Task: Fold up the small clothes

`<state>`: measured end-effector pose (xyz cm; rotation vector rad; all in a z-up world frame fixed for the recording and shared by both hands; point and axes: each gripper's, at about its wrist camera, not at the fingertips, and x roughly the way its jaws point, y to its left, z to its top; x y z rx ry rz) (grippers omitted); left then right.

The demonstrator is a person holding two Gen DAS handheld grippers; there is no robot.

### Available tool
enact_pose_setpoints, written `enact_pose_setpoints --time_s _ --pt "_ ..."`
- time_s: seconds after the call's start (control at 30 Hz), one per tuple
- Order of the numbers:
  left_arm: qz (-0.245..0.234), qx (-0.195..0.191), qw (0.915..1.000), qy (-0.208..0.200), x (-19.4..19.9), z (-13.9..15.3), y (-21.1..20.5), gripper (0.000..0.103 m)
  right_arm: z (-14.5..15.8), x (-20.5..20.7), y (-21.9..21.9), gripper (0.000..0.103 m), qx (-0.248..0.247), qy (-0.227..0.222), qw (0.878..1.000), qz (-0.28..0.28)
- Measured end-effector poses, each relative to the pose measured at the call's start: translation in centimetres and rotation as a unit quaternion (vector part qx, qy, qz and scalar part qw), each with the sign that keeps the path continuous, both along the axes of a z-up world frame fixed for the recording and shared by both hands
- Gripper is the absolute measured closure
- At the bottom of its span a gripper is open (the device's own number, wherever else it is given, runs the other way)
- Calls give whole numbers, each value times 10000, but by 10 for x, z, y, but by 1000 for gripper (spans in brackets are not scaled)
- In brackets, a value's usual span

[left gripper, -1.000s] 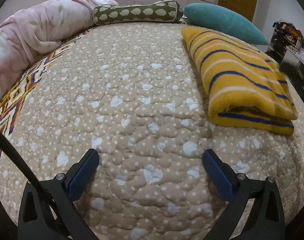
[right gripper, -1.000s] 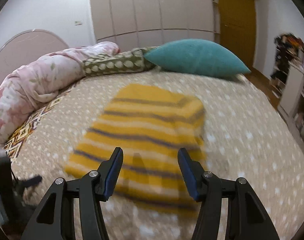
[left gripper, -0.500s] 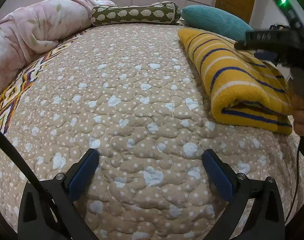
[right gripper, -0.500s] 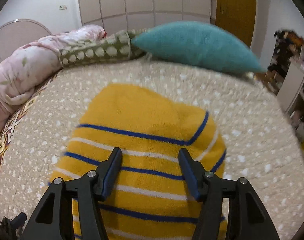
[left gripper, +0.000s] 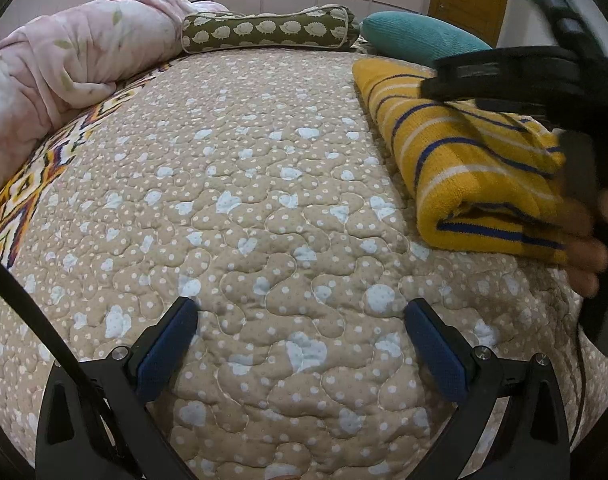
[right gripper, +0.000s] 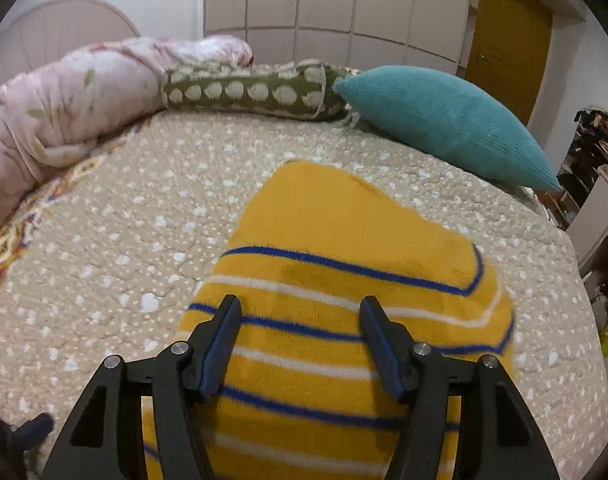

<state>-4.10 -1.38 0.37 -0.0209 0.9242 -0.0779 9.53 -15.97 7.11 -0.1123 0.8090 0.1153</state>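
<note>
Looking at the bed (left gripper: 264,200), the yellow striped garment (right gripper: 344,248) already lies folded near its right edge. The right gripper (right gripper: 300,344) hovers over it, jaws opening, gripping nothing; the left gripper (left gripper: 300,344) hangs released above bare quilt. Little seems left.

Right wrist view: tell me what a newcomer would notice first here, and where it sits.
The folded yellow striped garment grabs the eye first, lying on the dotted beige quilt right under the right claw, whose jaws are opening with nothing gripped. Behind it a teal pillow leans at the head of the bed, beside a green bolster and a pink duvet.
</note>
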Motion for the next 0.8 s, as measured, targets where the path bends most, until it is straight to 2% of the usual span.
enact_pose_setpoints --time_s 0.17,0.47,0.73,0.8 --pt "9 9 10000 -17 -1 0 0 0 4 -44 -21 37 -98 -293 9995 -94" --pt "31 75 9999 -73 -3 0 -3 0 -24 -126 -66 33 134 -161 9993 -299" --pt "47 109 9999 -113 -4 -1 -4 0 -39 -152 -87 32 336 55 9976 -595" --pt "47 108 9999 -117 -4 -1 -4 0 -43 -154 -99 32 664 203 9950 -718"
